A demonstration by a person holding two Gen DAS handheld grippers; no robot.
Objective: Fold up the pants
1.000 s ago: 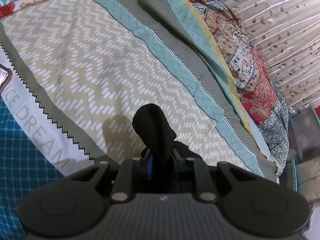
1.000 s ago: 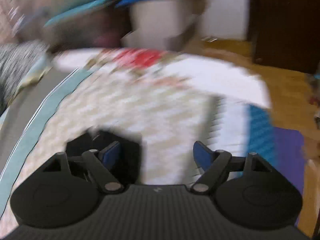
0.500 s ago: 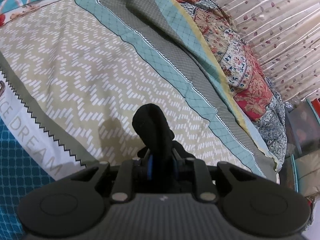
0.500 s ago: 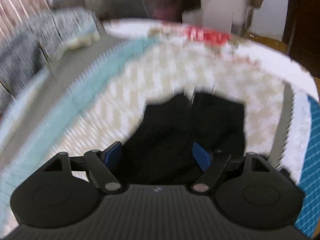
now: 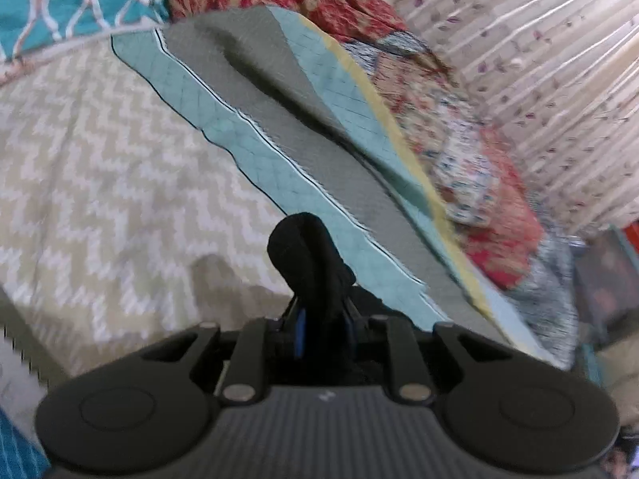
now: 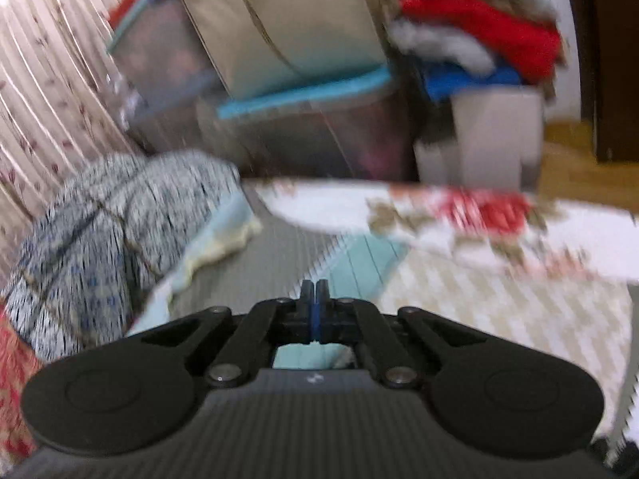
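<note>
Left tool clamped tight on a bunched fold of black pants, cloth rising between the fingers above the bed. More black fabric trailing to the right behind the tool. Right tool pressed fully together, nothing visible between its fingers, held over the bedspread's grey and teal bands. Blurred beyond: patterned quilt at left, storage boxes and stacked laundry far off.
</note>
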